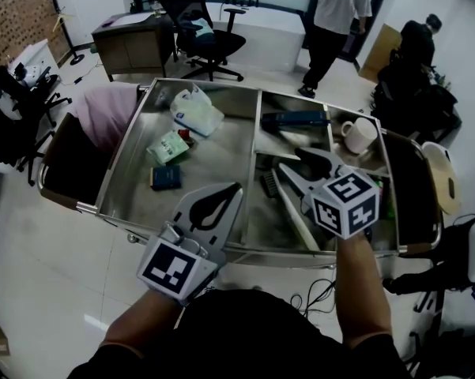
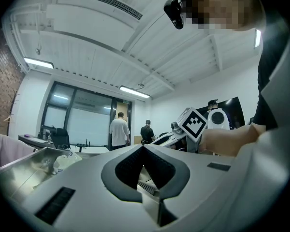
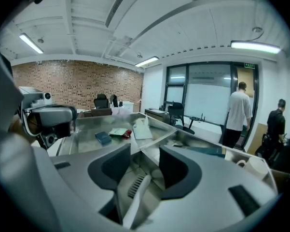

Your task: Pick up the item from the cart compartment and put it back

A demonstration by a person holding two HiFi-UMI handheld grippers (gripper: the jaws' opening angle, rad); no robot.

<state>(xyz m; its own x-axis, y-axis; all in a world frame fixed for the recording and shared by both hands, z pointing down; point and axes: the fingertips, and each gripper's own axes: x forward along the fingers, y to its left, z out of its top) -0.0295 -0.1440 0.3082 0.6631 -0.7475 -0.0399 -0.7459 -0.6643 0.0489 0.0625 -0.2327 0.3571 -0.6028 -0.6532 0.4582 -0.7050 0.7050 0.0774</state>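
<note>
Forearms reach over the steel cart's (image 1: 122,160) near rim. The left gripper (image 1: 235,188) is level, its jaws closed tip to tip on nothing, while the right gripper (image 1: 292,161) tilts down, its jaws spread and empty, above one white-handled brush (image 1: 294,212) lying in the middle compartment. One mug (image 1: 360,135) sits in the far-right compartment; one white bag (image 1: 196,110), one green packet (image 1: 167,147) and one dark box (image 1: 166,177) lie in the left.

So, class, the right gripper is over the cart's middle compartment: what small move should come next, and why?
Probably lower the right gripper a little onto the white-handled brush. Its fingers stand apart with nothing held, and the brush lies just beneath them, so it needs to straddle the handle before closing.
</note>
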